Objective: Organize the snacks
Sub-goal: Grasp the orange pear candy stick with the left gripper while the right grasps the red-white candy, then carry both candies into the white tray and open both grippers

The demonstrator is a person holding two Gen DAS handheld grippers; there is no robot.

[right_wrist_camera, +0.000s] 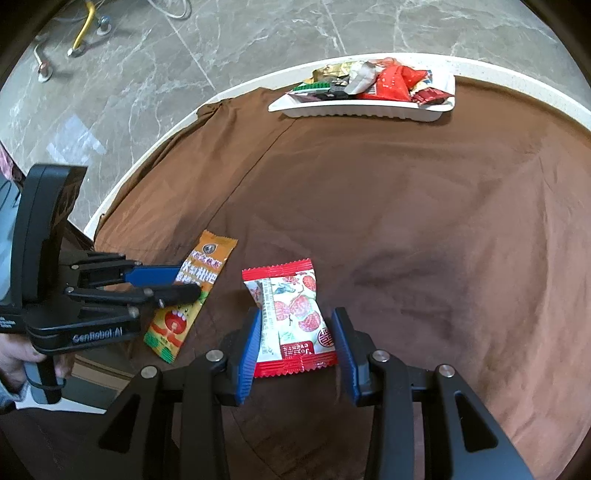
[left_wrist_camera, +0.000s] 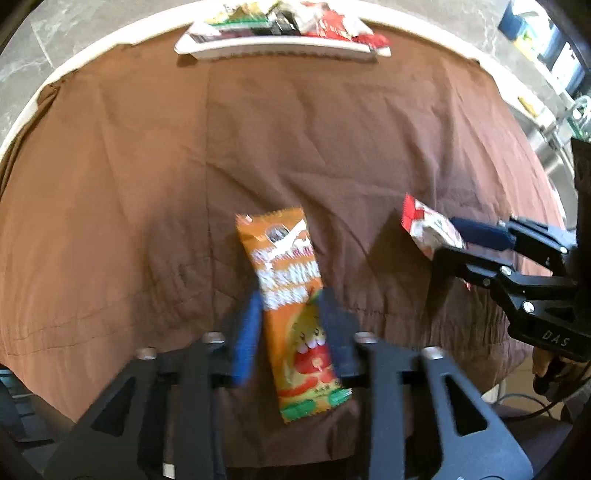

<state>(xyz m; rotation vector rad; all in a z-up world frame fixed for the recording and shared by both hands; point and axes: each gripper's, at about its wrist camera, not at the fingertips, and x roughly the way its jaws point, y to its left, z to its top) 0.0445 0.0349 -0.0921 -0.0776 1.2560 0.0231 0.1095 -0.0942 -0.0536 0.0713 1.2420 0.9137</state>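
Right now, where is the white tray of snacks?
The white tray sits at the far edge of the brown cloth in both wrist views, well beyond the orange snack packet and the red-and-white candy packet.

Brown cloth (left_wrist_camera: 332, 147): creased, spread beneath and ahead of the left gripper (left_wrist_camera: 291, 306) and the right gripper (right_wrist_camera: 299, 321). White table rim (right_wrist_camera: 147, 155): curves along the cloth's edge, far ahead and to the left of the right gripper. Grey marble floor (right_wrist_camera: 221, 44): beyond the rim. Yellow tube leg (right_wrist_camera: 83, 29) and white cable (right_wrist_camera: 173, 11): on the floor, far ahead-left.
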